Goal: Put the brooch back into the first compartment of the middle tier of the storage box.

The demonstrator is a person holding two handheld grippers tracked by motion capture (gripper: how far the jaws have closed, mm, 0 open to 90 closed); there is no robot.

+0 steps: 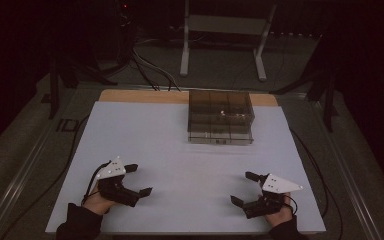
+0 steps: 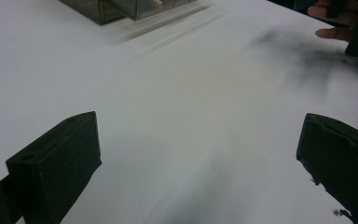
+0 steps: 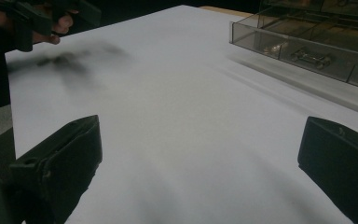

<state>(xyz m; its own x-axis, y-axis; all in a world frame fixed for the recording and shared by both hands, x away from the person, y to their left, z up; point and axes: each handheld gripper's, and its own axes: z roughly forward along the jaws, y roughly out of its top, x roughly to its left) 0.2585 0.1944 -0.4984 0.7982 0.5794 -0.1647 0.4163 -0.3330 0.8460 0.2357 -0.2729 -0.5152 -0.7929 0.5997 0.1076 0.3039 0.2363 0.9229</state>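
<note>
High view: compartment box (image 1: 221, 117) well beyond both open tools, left tool (image 1: 139, 179), right tool (image 1: 244, 188).

The left gripper (image 1: 139, 178) is held low in the person's left hand (image 1: 99, 201), and its jaws stand wide apart with nothing between them. The right gripper (image 1: 244, 187) sits in the right hand (image 1: 280, 215), its jaws also spread wide and empty. Each pair of jaws points inward toward the other pair, well apart.
</note>
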